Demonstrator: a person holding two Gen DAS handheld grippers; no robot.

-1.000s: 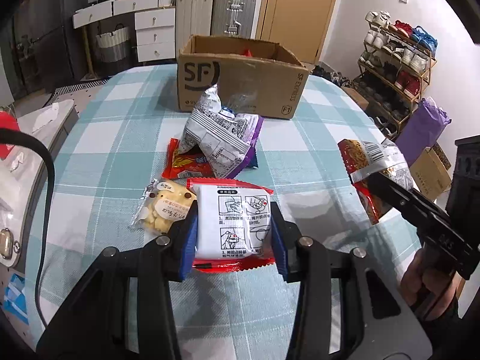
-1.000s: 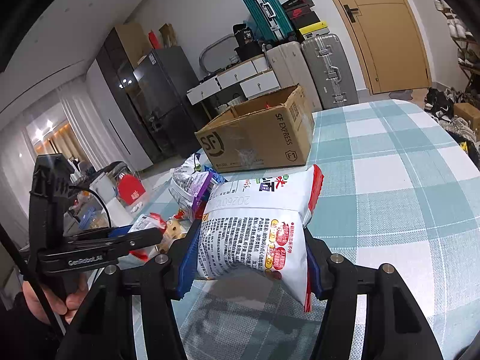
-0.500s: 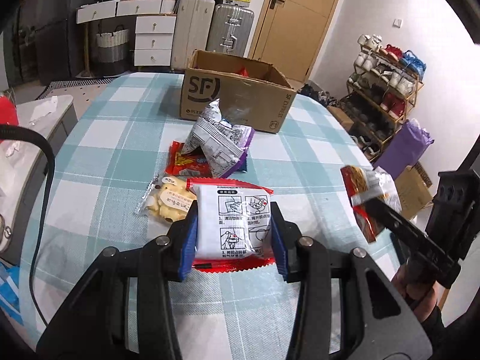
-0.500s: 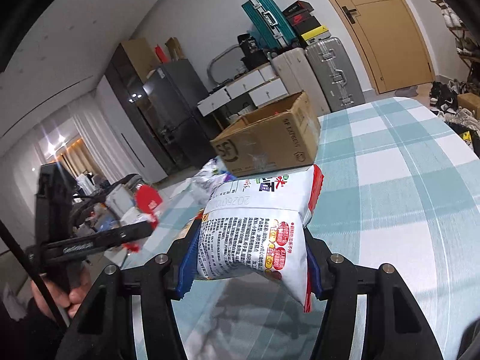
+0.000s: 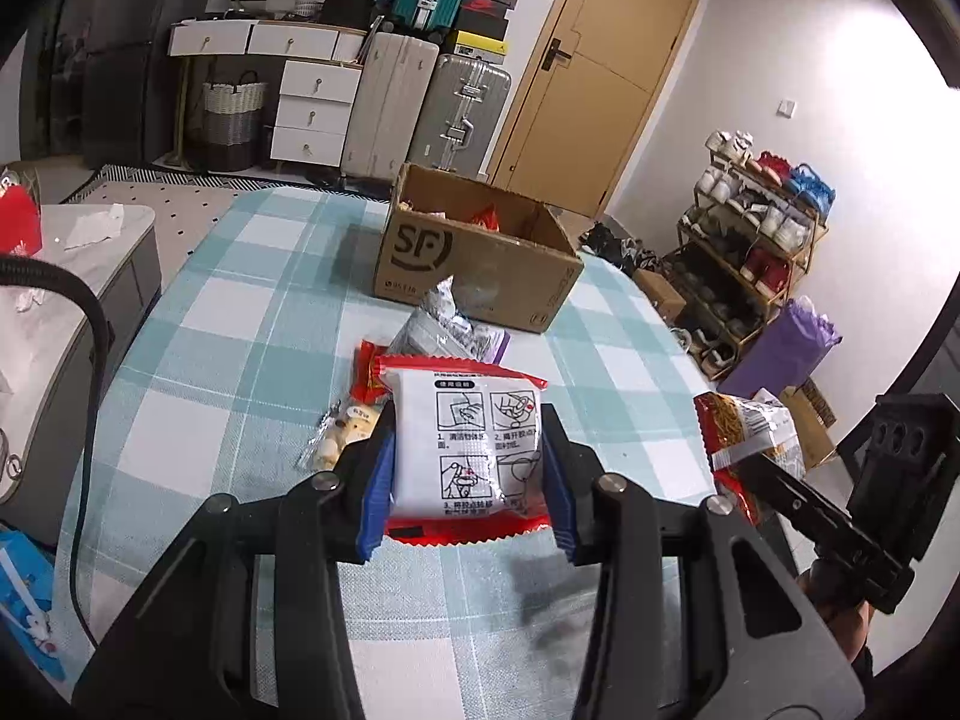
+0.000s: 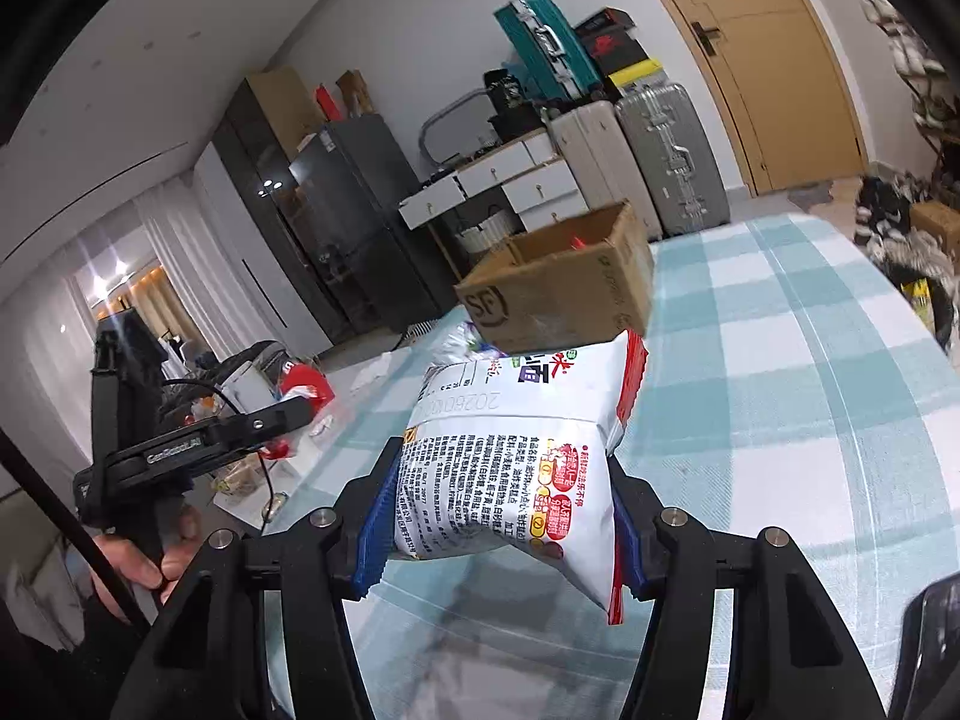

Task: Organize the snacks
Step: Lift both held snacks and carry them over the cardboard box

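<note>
A checked tablecloth (image 5: 198, 324) is carrying the cardboard box (image 5: 474, 258) at upper centre. Left gripper (image 5: 465, 480) is clamping a flat red-edged packet (image 5: 468, 450); right gripper (image 6: 501, 522) is squeezing a puffy, light, crushable bag (image 6: 522, 450) across its middle.

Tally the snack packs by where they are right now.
Held in grippers: 2, the red-edged white packet in the left, the white-and-red bag in the right.
Loose on table: 3 visible.
Total: 5, not counting the cardboard box contents.
</note>
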